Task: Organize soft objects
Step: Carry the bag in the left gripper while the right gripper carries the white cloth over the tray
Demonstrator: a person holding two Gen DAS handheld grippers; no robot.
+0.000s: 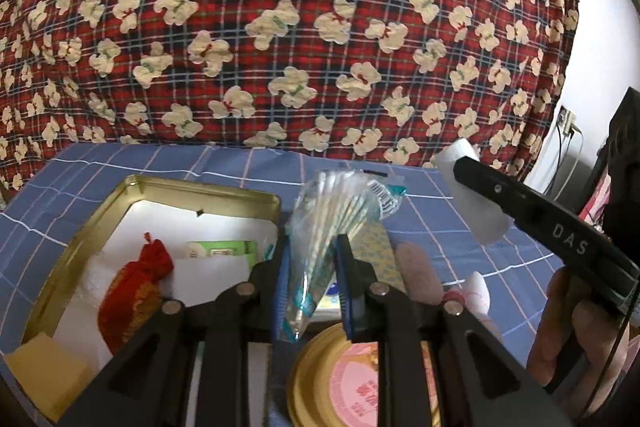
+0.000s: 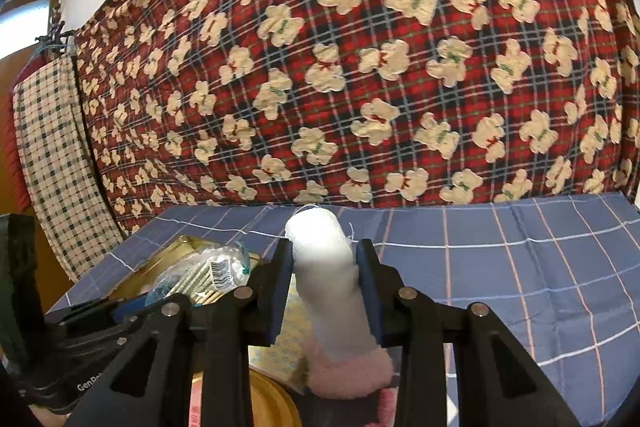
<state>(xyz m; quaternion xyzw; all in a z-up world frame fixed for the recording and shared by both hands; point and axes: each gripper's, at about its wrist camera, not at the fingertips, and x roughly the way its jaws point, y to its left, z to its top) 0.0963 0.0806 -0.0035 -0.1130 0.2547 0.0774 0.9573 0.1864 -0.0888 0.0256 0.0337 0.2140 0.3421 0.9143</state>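
My left gripper (image 1: 310,273) is shut on a clear bag of cotton swabs (image 1: 340,211), held above the blue checked cloth just right of the gold tin (image 1: 208,189). The tin holds a red pouch (image 1: 134,289), a green packet (image 1: 224,249) and white padding. My right gripper (image 2: 324,261) is shut on a white gauze roll (image 2: 326,275); in the left wrist view that roll (image 1: 468,193) hangs at the right in the other gripper's black finger (image 1: 532,207). The swab bag (image 2: 208,273) and the left gripper appear low on the left in the right wrist view.
A round gold lid with a pink label (image 1: 348,379) lies below the left gripper. A pink fluffy item (image 2: 352,375), a yellow patterned pack (image 1: 378,255) and a white roll with red thread (image 1: 476,291) lie on the cloth. A red bear-print blanket (image 1: 280,27) rises behind.
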